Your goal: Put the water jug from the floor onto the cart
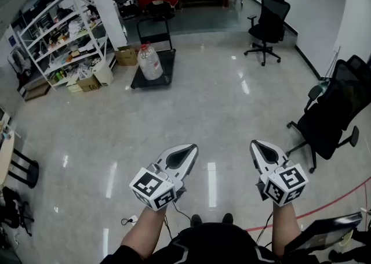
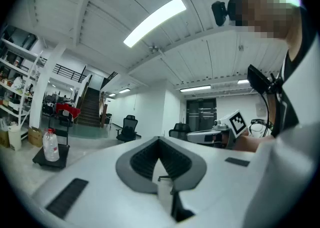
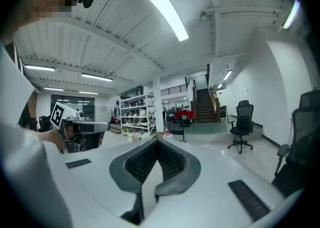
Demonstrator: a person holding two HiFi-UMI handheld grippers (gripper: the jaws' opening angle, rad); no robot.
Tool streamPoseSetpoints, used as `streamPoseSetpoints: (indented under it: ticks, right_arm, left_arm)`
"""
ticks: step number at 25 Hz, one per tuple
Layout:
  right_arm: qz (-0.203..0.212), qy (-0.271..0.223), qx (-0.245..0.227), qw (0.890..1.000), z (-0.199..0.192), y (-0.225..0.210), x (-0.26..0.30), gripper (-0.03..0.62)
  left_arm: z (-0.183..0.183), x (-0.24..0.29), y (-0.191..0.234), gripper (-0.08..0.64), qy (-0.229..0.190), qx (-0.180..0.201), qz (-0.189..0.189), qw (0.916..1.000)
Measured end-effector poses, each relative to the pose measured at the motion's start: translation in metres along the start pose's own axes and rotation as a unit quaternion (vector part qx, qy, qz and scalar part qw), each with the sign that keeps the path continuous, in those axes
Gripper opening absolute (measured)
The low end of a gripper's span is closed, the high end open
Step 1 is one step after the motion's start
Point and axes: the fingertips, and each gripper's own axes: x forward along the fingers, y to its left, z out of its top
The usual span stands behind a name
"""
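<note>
Polished grey floor (image 1: 220, 112) stretches across an open workroom, with storage shelves (image 1: 64, 42) along the left wall and office chairs (image 1: 268, 19) to the right. Far across it the water jug (image 1: 150, 61) stands upright on the flat deck of the platform cart (image 1: 168, 67), just in front of the cart's push handle, so I judge the loading as done. That fits how I hold the tools. The left hand-held gripper (image 1: 186, 152) and the right hand-held gripper (image 1: 259, 145) both have their jaws closed on nothing. They sit about level and close to my body, well apart from the cart, since nothing is left to carry.
</note>
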Motion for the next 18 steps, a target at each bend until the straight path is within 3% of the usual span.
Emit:
streamPoseSetpoints:
  ticks: [18]
  right_arm:
    - [0.008,0.0,-0.008,1.0,0.008,-0.01,-0.011,0.003]
  left_arm:
    - [0.006,0.01,-0.017,0.002,-0.004,-0.009,0.012,0.9999]
